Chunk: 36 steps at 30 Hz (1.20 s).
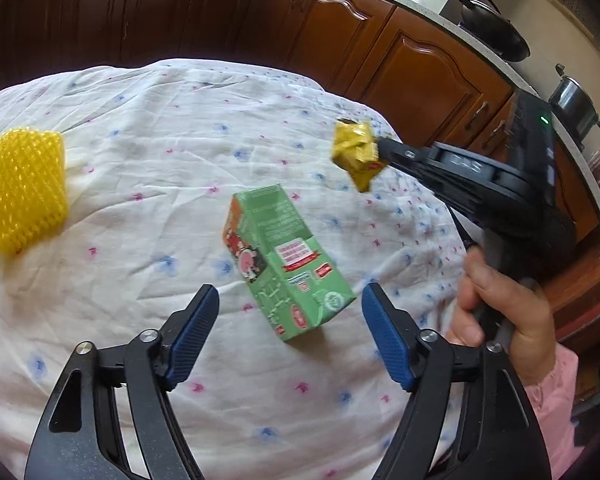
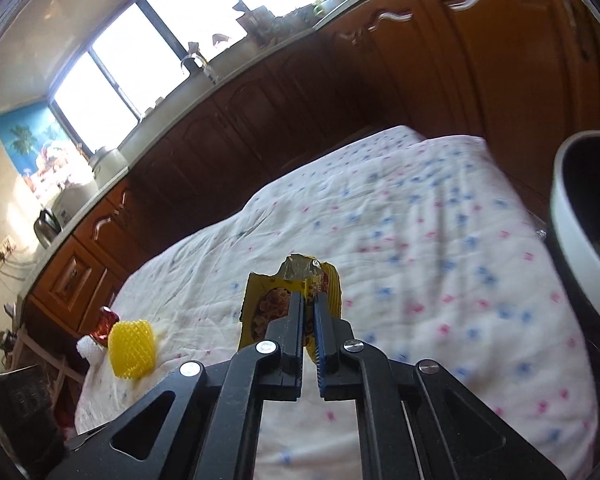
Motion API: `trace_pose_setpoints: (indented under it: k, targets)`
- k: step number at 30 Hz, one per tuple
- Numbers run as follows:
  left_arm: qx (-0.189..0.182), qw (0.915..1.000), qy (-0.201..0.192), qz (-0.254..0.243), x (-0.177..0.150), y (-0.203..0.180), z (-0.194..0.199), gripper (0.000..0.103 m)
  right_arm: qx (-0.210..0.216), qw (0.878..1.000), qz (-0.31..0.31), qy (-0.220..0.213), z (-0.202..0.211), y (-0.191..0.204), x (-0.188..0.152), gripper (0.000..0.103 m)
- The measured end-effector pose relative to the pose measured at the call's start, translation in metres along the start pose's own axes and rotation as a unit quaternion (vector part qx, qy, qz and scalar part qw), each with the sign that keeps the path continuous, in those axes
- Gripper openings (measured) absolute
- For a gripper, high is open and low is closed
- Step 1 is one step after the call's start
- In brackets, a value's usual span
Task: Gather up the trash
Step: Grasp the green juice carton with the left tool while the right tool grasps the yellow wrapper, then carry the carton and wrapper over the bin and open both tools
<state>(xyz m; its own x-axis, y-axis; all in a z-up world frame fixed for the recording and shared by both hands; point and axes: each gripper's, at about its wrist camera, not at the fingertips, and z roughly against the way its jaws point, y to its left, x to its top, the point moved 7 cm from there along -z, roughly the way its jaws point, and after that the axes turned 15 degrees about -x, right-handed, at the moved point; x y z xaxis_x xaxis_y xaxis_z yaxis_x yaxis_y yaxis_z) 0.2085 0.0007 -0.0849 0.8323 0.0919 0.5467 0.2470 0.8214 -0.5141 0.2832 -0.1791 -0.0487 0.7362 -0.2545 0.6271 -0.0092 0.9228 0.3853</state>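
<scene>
Floral tablecloth (image 1: pixel 140 152), wooden cabinets (image 1: pixel 420 64); left claw (image 1: pixel 290 334) agape, right claw (image 2: pixel 309 308) pinching yellow wrapper (image 2: pixel 260 300).

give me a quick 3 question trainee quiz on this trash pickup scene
1. True or false: the right gripper is shut on the yellow wrapper.
2. What lies on the tablecloth between the open fingers of the left gripper?
A. green carton
B. yellow foam net
C. a spoon
3. Fill in: seen from the left wrist, the yellow foam net sits at the cloth's ____ edge.

Key: 1 true; 2 A; 3 left
</scene>
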Motion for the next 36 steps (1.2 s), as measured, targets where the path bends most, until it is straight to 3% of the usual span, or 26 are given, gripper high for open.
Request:
trace_pose_setpoints:
  k: [5,6,8,10,12,19,36]
  targets:
    - [0.072,0.9972,-0.017,-0.009,0.007,-0.001,-0.016,0.078,-0.003,1.000,-0.016,-0.012,0.027,-0.023,-0.011,0.005]
    - [0.081,0.9965,-0.016,-0.009,0.008,0.002,-0.018,0.073,-0.004,1.000,-0.016,-0.014,0.031,-0.024,-0.014,0.005]
    - [0.084,0.9965,-0.008,-0.002,0.008,0.009,-0.023,0.042,-0.005,1.000,-0.016,-0.019,0.040,-0.027,-0.020,0.005]
    - [0.079,0.9969,-0.008,0.001,0.008,0.012,-0.022,0.040,-0.003,1.000,-0.020,-0.024,0.049,-0.031,-0.027,0.004]
    - [0.082,0.9965,-0.013,-0.010,0.010,0.008,-0.017,0.030,-0.003,0.999,-0.022,-0.028,0.057,-0.037,-0.031,0.004]
    - [0.044,0.9970,-0.019,-0.061,0.014,-0.035,-0.014,0.029,-0.023,0.998,-0.049,-0.030,0.072,-0.069,-0.048,0.004]
    - [-0.034,0.9886,0.016,-0.146,0.012,-0.136,-0.061,0.029,-0.071,0.990,-0.097,-0.076,0.128,-0.139,-0.050,0.004]
